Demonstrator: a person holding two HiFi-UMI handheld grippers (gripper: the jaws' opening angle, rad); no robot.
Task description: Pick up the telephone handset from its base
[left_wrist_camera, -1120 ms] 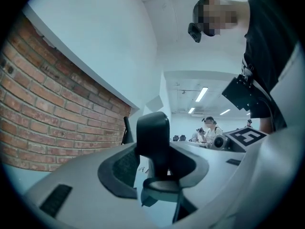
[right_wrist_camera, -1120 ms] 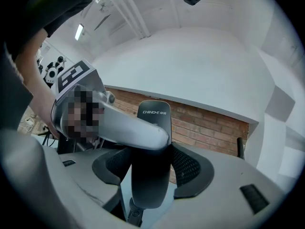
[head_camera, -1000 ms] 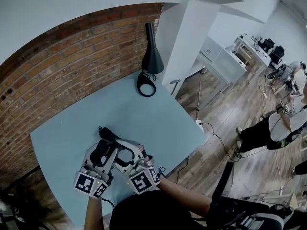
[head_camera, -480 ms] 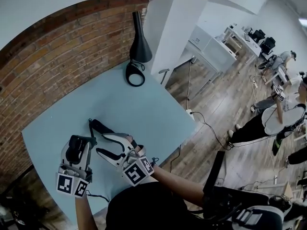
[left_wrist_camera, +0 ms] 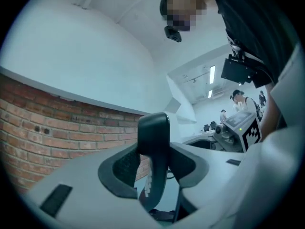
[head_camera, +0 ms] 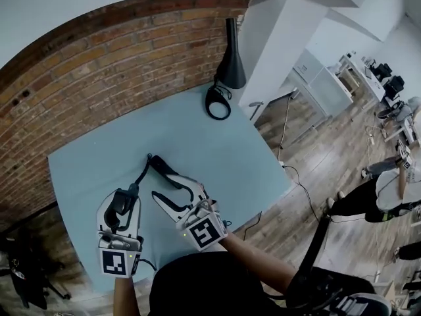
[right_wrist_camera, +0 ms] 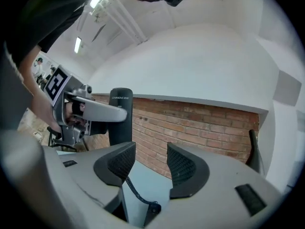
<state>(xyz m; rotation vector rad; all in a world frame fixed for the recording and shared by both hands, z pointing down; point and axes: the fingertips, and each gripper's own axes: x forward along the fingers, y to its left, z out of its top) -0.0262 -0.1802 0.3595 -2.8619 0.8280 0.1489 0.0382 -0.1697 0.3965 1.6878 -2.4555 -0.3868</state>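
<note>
A pale blue table (head_camera: 223, 150) is standing against a brick wall (head_camera: 85, 71), with a black lamp (head_camera: 230, 68) at its far corner. The left gripper (head_camera: 122, 196) is clamping the black telephone handset (left_wrist_camera: 153, 142) between its pads, which are pressing on both of its sides (it is rising upright out of the jaws in the left gripper view). The handset is sitting apart from the black base (head_camera: 162, 166), to its left in the head view. The right gripper (right_wrist_camera: 151, 163) is hovering just by the base with its jaws standing wide; they have just been closing a little, with nothing between the pads. A thin braided cord (right_wrist_camera: 136, 194) is showing low in that gap.
</note>
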